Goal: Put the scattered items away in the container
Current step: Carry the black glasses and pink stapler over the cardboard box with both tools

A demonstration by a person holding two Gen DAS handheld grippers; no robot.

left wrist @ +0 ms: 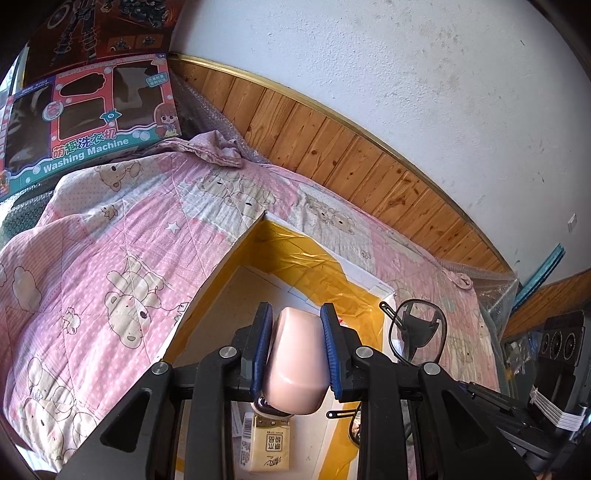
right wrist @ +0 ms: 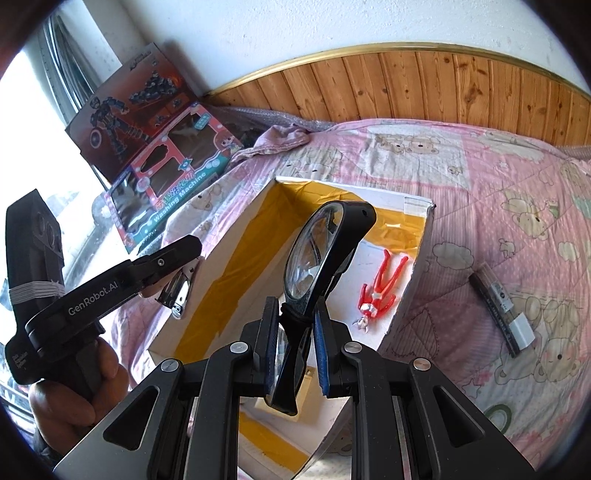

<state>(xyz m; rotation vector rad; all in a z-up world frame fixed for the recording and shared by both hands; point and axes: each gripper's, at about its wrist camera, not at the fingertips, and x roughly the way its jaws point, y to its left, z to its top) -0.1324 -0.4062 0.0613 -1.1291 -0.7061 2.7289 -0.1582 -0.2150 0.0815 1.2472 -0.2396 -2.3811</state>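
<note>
Above the box, the left gripper clamps a pink case and the right gripper clamps glasses; a red figure lies inside, a ruler outside.

A box sits on a bed quilt, directly below and ahead of both grippers. Inside it, a toy figure lies ahead and right of the right gripper; a small carton lies beneath the left gripper. Right of the box, a flat stick-shaped item rests on the quilt. Toy boxes stand far ahead-left, against the wall.
</note>
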